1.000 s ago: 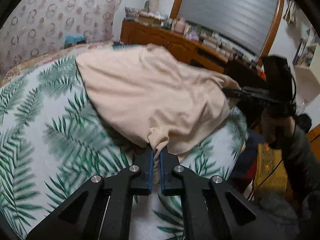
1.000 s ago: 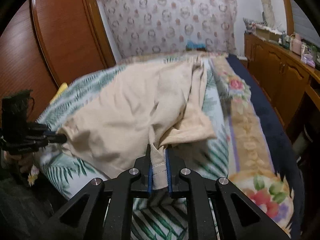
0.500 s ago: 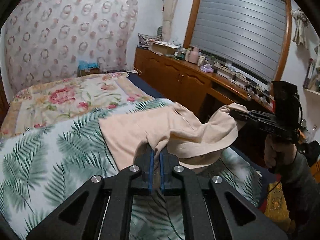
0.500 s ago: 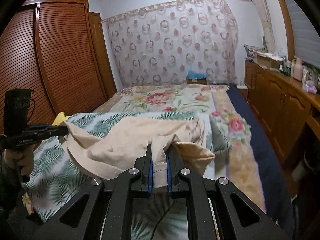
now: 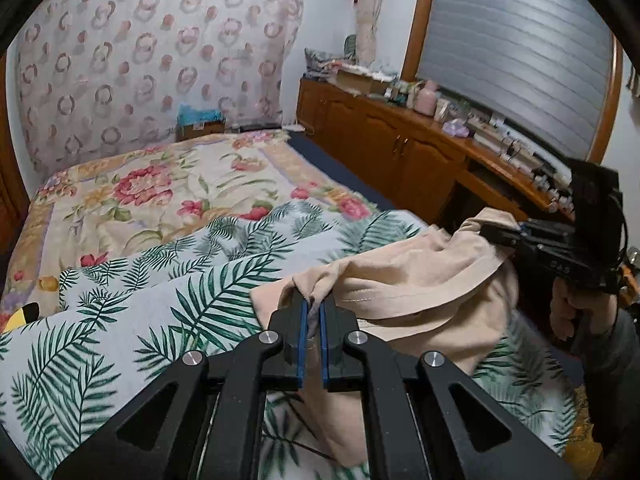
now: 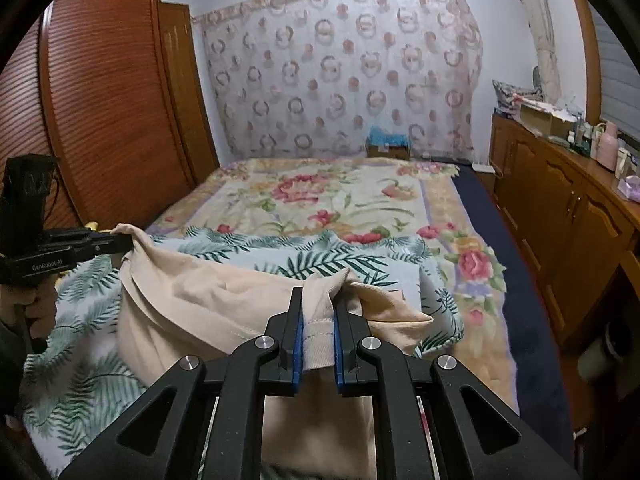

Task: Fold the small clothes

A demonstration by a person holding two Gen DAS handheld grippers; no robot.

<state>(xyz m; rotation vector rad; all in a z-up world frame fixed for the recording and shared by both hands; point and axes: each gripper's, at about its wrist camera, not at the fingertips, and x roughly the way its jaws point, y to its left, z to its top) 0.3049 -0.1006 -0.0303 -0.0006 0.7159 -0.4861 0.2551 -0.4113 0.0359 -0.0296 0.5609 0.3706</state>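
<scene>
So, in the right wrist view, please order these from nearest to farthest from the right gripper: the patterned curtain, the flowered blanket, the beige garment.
1. beige garment, held in the right gripper
2. flowered blanket, farther up the bed
3. patterned curtain, on the far wall

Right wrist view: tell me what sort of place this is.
A bedroom, most likely in a home: a bed with a floral cover, a louvred wooden wardrobe beside it, and a cluttered wooden sideboard along the other wall.
</scene>
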